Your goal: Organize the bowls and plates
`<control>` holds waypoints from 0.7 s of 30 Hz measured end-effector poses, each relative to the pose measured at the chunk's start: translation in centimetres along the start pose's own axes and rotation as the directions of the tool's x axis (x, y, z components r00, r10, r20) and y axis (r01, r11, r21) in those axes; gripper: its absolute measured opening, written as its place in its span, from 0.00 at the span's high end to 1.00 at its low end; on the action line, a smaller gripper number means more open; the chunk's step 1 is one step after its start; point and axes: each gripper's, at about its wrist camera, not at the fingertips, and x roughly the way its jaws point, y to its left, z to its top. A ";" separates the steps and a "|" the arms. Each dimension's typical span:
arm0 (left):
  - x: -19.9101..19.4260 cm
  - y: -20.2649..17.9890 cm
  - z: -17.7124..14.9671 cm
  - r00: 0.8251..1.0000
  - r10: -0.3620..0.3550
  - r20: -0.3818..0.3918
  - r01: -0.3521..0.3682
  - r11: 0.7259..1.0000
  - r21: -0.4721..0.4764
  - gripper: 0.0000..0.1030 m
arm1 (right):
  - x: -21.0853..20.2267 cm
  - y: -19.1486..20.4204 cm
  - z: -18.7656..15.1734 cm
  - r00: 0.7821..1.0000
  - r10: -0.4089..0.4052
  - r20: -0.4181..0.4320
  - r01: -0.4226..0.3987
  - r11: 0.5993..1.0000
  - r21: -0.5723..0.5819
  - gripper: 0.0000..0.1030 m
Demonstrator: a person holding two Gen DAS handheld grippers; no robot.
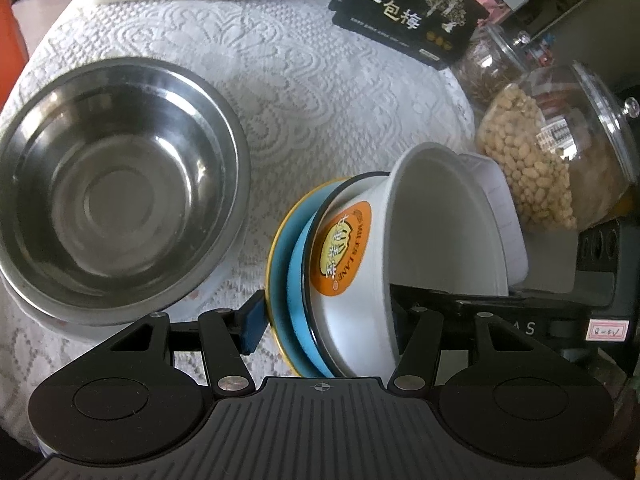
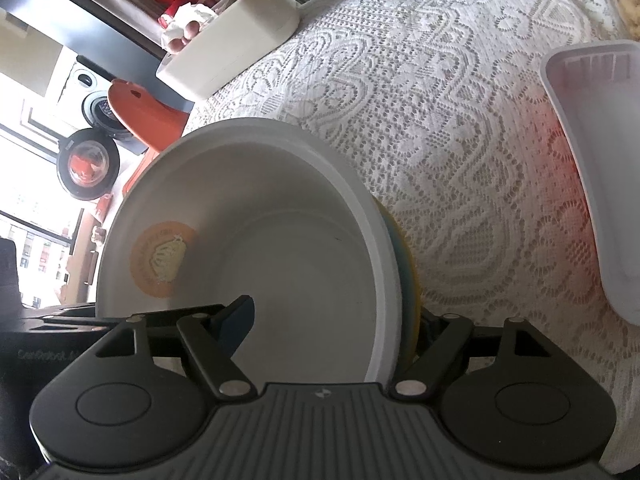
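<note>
A stack of dishes stands on edge above the lace tablecloth: a blue plate with a yellow rim, a black-rimmed bowl, and a white bowl with an orange logo. My left gripper is shut on the stack, with its blue pad against the plate's underside and its other finger hidden behind the white bowl. My right gripper straddles the same stack. One of its pads is inside the white bowl, the other finger is behind the plate, and the jaws are still closing. A steel bowl sits at the left.
A translucent white plastic container lies to the right of the stack. A glass jar of beans and a second jar stand at the table's right edge. A black printed box and a white box are at the far side.
</note>
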 end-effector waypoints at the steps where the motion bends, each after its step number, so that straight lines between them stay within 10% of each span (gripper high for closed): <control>1: 0.1 -0.1 0.0 1.000 0.003 0.000 -0.003 1.000 0.000 0.41 | 0.0 0.0 0.0 1.000 0.000 0.000 0.000 1.000 -0.003 0.26; 21: -1.6 -0.9 0.7 0.999 -0.033 0.039 0.032 0.999 0.037 0.41 | -2.2 1.4 0.8 0.999 -0.037 0.015 0.037 0.999 -0.008 0.27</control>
